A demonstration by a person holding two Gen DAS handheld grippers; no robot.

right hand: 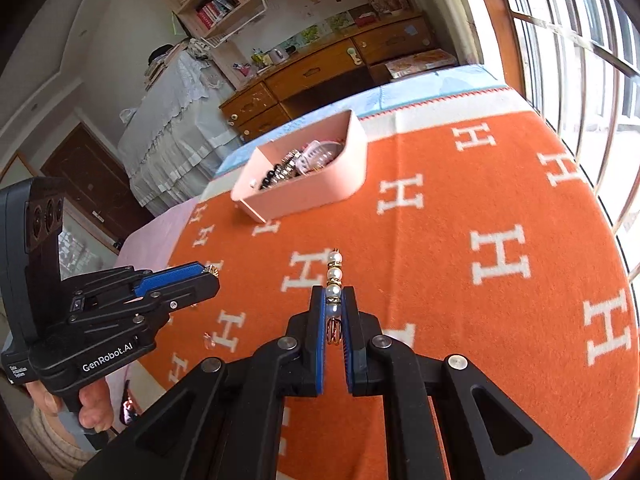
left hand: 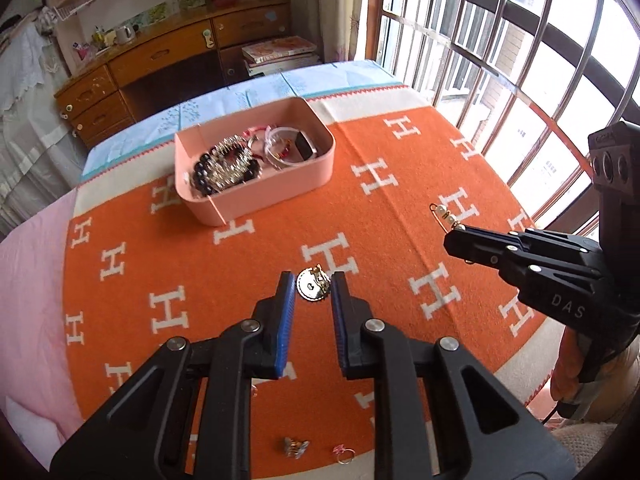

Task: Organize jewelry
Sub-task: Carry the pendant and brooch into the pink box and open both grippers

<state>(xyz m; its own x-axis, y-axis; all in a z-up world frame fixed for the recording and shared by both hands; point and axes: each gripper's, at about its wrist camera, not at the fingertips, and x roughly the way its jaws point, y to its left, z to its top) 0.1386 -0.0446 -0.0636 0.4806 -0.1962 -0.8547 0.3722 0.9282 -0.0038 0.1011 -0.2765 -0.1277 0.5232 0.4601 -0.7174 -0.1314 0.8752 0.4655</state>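
Observation:
My left gripper (left hand: 313, 278) is shut on a round gold brooch (left hand: 310, 289), which is pinched between the blue pads and lifted above the orange blanket (left hand: 240, 272). In the right wrist view the left gripper (right hand: 214, 276) shows gold at its tip. My right gripper (right hand: 334, 300) is shut on a gold pin strung with pearls (right hand: 334, 270), whose pearl end sticks out past the fingertips. The left wrist view has the right gripper (left hand: 450, 236) at the right, with the pearl pin (left hand: 445, 213). A pink open box (left hand: 272, 196) (right hand: 320, 188) farther back holds bead bracelets and other jewelry.
A small butterfly clip (left hand: 296, 448) and a pink ring (left hand: 343, 453) lie on the blanket near its front edge. Window bars (left hand: 500, 40) run along the right side. A wooden desk (left hand: 160, 56) stands beyond the table. A hand (right hand: 94, 408) holds the left gripper's handle.

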